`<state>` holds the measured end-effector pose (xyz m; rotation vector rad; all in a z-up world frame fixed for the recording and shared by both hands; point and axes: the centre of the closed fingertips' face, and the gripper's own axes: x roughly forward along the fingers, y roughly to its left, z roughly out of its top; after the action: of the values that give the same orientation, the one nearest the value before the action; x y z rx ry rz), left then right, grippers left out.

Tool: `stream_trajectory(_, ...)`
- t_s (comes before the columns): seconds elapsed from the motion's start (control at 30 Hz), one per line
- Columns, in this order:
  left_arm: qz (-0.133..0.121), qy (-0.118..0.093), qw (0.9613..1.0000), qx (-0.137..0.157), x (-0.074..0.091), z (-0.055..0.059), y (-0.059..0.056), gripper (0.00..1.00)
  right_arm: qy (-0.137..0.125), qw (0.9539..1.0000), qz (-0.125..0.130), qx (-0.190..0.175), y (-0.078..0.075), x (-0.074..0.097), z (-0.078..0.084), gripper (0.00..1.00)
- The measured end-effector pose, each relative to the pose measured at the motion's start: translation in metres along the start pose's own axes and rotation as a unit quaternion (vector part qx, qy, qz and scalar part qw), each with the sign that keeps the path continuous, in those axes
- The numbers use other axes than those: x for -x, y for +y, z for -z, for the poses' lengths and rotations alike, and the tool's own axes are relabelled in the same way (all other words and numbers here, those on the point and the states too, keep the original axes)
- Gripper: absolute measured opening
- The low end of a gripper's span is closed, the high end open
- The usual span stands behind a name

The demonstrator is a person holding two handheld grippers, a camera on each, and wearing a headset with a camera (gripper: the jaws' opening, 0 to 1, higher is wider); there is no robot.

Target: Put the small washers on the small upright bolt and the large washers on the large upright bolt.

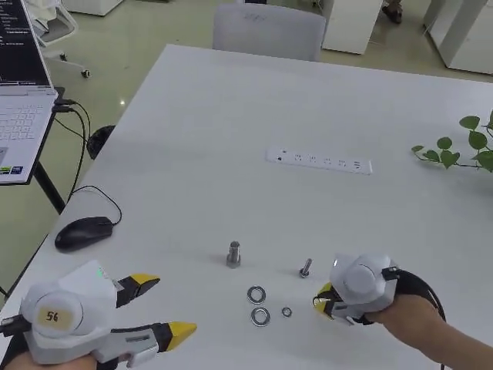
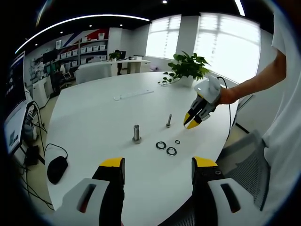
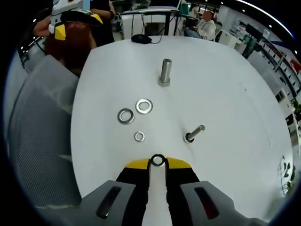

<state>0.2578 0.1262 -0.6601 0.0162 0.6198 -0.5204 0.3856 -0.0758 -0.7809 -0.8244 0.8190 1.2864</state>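
The large upright bolt (image 1: 233, 253) (image 3: 165, 72) and the small upright bolt (image 1: 306, 268) (image 3: 195, 133) stand on the white table (image 1: 231, 139). Two large washers (image 1: 256, 294) (image 1: 260, 316) and one small washer (image 1: 286, 312) lie flat just in front of them. My right gripper (image 1: 323, 301) (image 3: 157, 165) hovers right of the loose washers, a short way from the small bolt, shut on another small washer (image 3: 157, 160) pinched at its tips. My left gripper (image 1: 163, 307) (image 2: 157, 165) is open at the near left, holding nothing.
A white power strip (image 1: 319, 162) lies further back on the table. A black mouse (image 1: 83, 232) with its cable sits at the left edge, next to a laptop (image 1: 19, 123). A plant (image 1: 462, 146) is at the right, a grey chair (image 1: 268, 31) beyond the far edge.
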Motion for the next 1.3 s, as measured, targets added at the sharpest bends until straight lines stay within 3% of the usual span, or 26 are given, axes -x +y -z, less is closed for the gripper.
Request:
stream_trajectory(0.53,-0.001,0.000,1.0000,0.001,0.000,0.000,0.001,0.57,-0.006,0.9995,0.030,-0.008,-0.040,0.010,-0.021,0.13)
stream_trajectory(0.97,-0.008,-0.003,0.9999,0.007,0.005,0.002,0.004,0.57,0.002,0.9994,0.032,0.010,-0.055,0.008,-0.037,0.13)
stream_trajectory(1.3,-0.010,-0.006,0.9999,0.012,0.006,0.003,0.004,0.57,0.016,0.9993,0.029,0.016,-0.061,0.002,-0.039,0.13)
